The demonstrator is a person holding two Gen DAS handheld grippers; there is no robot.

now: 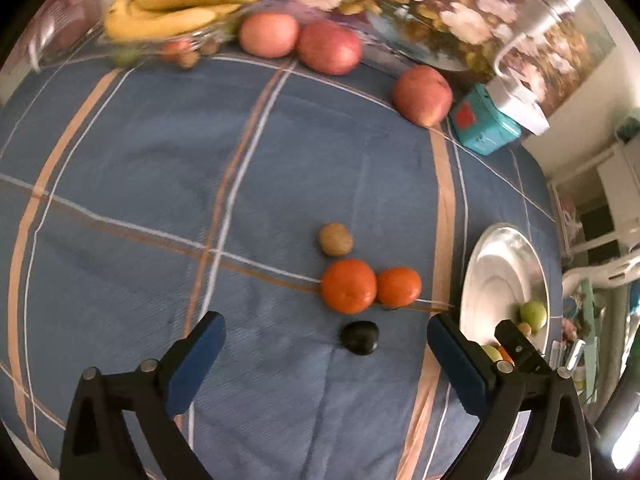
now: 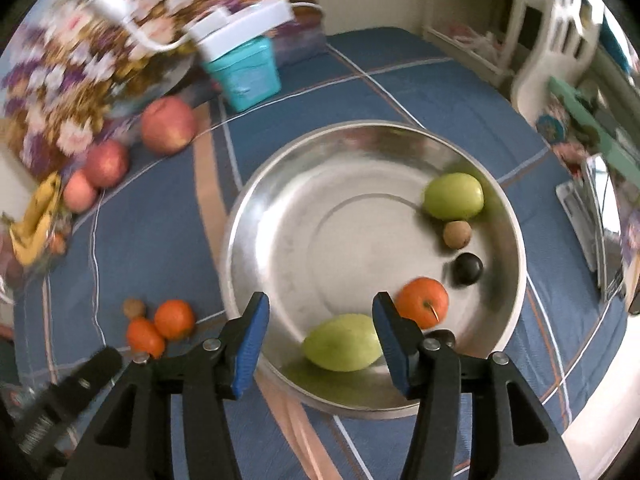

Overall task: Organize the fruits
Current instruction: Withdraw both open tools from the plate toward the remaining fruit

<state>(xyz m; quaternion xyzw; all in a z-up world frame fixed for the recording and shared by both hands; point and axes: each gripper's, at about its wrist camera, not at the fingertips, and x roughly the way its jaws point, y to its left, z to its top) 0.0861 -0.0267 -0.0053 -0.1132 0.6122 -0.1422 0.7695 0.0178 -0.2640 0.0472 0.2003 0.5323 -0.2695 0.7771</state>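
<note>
Fingers (image 1: 326,350) apart above dark fruit (image 1: 359,337), nothing held

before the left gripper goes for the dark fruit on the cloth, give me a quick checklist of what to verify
1. Left gripper open and empty: ok.
2. Dark fruit lies between the open fingers, apart from both pads: ok.
3. Clearance from the two oranges just beyond it: cannot tell, they sit close.
4. Steel bowl has bare room for more fruit: ok.
5. Right gripper clear of the bowl: not ok, it hangs open over the green fruit.
</note>
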